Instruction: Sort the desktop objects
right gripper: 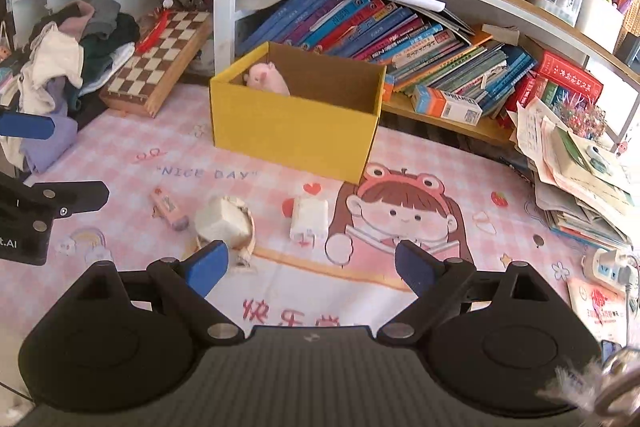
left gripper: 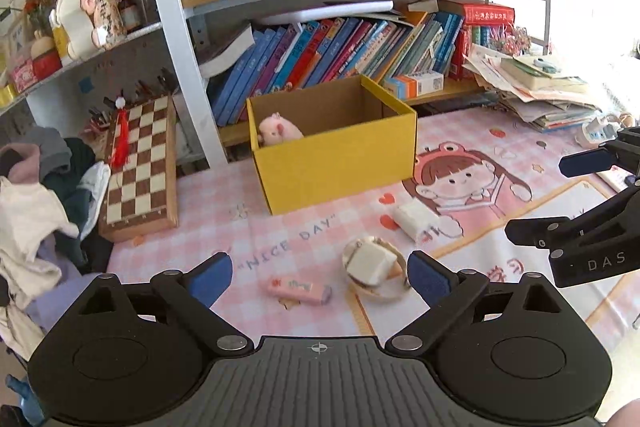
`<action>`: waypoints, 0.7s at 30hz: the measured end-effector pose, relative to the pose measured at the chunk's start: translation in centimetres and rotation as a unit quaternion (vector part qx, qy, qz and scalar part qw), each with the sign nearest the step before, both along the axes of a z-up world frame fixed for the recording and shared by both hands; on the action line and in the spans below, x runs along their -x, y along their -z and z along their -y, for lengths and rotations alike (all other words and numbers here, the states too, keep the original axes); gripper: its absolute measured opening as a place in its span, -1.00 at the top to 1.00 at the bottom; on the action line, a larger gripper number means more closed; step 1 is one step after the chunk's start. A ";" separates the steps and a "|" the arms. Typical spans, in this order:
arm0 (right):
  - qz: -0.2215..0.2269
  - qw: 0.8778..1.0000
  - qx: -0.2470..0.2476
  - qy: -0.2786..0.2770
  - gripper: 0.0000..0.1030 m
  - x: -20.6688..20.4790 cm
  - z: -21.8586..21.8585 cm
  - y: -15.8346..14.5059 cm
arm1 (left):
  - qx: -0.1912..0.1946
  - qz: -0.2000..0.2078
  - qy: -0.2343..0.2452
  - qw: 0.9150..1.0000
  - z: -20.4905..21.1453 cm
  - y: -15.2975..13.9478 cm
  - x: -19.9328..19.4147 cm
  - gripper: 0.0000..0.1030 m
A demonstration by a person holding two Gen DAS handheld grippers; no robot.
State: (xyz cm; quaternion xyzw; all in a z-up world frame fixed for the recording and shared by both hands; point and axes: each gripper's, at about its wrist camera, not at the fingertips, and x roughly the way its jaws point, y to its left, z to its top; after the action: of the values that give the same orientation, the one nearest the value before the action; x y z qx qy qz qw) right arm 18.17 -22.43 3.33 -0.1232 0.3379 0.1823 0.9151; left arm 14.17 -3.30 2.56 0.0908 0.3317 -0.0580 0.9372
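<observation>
A yellow cardboard box (left gripper: 336, 167) stands open on the pink desk mat (left gripper: 280, 227), with a pink plush pig (left gripper: 278, 133) inside at its left; box (right gripper: 296, 131) and pig (right gripper: 266, 77) show in the right wrist view too. In front lie a pink eraser-like stick (left gripper: 300, 289) (right gripper: 168, 207), a white block on a seashell (left gripper: 372, 267) (right gripper: 224, 221), and a white charger plug (left gripper: 412, 219) (right gripper: 308, 217). My left gripper (left gripper: 320, 279) is open and empty, just before the stick and shell. My right gripper (right gripper: 310, 267) is open and empty, near the plug.
A folded chessboard (left gripper: 140, 167) leans at the left beside a heap of clothes (left gripper: 36, 211). Shelves of books (left gripper: 340, 47) stand behind the box. A pile of papers and books (right gripper: 580, 179) and a power strip (right gripper: 608, 263) lie at the right.
</observation>
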 end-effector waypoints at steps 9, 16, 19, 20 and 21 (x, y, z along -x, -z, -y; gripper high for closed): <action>-0.009 1.000 0.004 0.009 -0.77 2.1 -0.2 2.2 | 0.003 -0.024 -0.015 1.000 -0.8 2.7 1.7 -0.87; -0.008 1.000 0.012 0.018 -0.78 3.2 -0.7 3.5 | 0.006 -0.035 -0.031 0.999 -1.7 4.2 2.9 -0.87; -0.009 1.000 0.009 0.026 -0.79 3.6 -0.8 4.0 | 0.014 -0.043 -0.038 0.998 -2.1 4.8 3.2 -0.87; -0.010 0.999 0.008 0.029 -0.79 3.7 -0.8 4.2 | 0.017 -0.046 -0.041 0.998 -2.2 5.0 3.3 -0.87; -0.012 0.999 0.008 0.031 -0.79 3.7 -0.8 4.4 | 0.020 -0.048 -0.043 0.998 -2.3 5.2 3.3 -0.87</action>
State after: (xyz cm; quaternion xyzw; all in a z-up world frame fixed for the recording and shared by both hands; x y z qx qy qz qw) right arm 14.43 -21.59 -1.04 -0.1177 0.3536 0.1529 0.9153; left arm 10.85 -1.02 -2.61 0.0550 0.3783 -0.0283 0.9236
